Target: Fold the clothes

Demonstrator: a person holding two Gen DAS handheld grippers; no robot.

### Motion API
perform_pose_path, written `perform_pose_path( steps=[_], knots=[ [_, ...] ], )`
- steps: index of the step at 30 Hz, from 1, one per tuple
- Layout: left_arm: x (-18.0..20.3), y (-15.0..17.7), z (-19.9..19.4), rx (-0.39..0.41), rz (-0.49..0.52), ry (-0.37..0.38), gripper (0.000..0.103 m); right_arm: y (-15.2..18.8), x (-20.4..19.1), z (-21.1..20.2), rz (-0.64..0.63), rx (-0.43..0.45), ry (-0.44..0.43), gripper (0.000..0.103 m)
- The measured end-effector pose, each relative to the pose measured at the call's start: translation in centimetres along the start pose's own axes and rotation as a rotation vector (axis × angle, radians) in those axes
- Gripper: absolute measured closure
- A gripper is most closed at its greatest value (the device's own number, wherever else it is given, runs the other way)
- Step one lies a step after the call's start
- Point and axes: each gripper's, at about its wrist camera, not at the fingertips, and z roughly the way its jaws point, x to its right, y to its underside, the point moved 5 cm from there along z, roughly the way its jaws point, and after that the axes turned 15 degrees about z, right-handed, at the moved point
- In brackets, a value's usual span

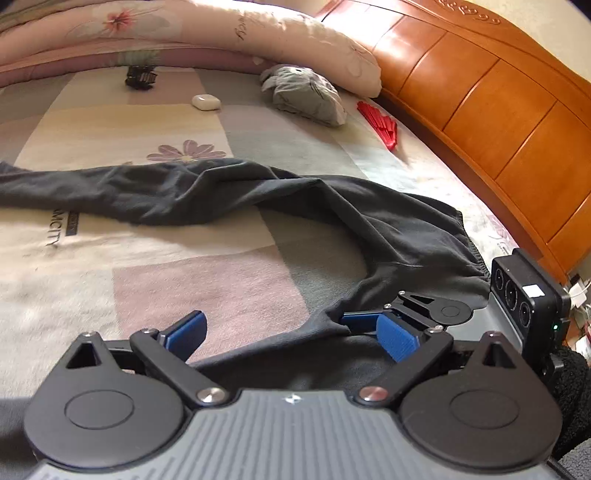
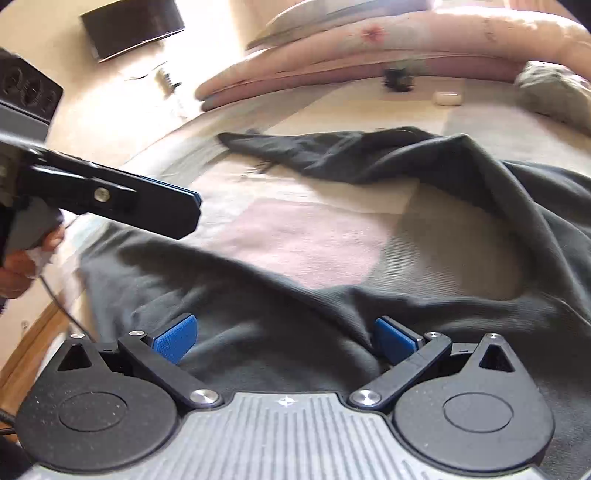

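Observation:
A dark grey pair of trousers (image 1: 221,192) lies crumpled across the patterned bed cover (image 1: 110,122), its elastic waistband (image 1: 474,251) at the right and one leg stretched to the left. My left gripper (image 1: 291,326) is open low over the garment's near edge, with cloth under its blue pads (image 1: 188,332). My right gripper (image 2: 284,334) is open too, its pads (image 2: 173,339) straddling a fold of the same trousers (image 2: 406,158). It shows side-on beside the left one as the right gripper (image 1: 349,319). The left gripper (image 2: 194,206) hovers above the cloth, held by a hand (image 2: 22,266).
A folded pink floral quilt (image 1: 221,29) lines the far side of the bed. Near it lie a grey fabric bundle (image 1: 303,92), a white case (image 1: 205,101), a black clip (image 1: 140,77) and a red comb-like item (image 1: 380,125). A wooden bed board (image 1: 480,92) runs along the right.

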Motion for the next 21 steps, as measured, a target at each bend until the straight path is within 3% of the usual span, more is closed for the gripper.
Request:
perform_pose_path(
  steps=[1,4,6,9,15,21],
  knots=[
    [-0.2,0.5,-0.6,0.009,-0.011,-0.009,0.005,-0.1,0.0,-0.7,-0.004,0.015,0.01,0.0],
    [-0.8,1.8,-1.8,0.026,-0.032,-0.044,0.005,-1.2,1.4,-1.9,0.032,0.095,0.177,0.0],
    [-1.0,2.4,-1.9,0.023,-0.047,-0.069,0.005,-1.7,3.5,-1.8,0.092,0.099,0.253,0.0],
    [-1.1,3.4,-1.5,0.01,-0.072,-0.072,0.005,-2.0,5.5,0.2,0.114,0.111,0.271,0.0],
    [-1.1,4.4,-2.2,-0.021,-0.063,-0.127,0.005,-3.6,4.6,0.5,0.101,0.123,0.311,0.0],
    [-0.4,7.0,-2.0,-0.065,-0.065,-0.117,0.005,0.3,0.7,-2.9,-0.004,0.144,0.332,0.0]
  ],
)
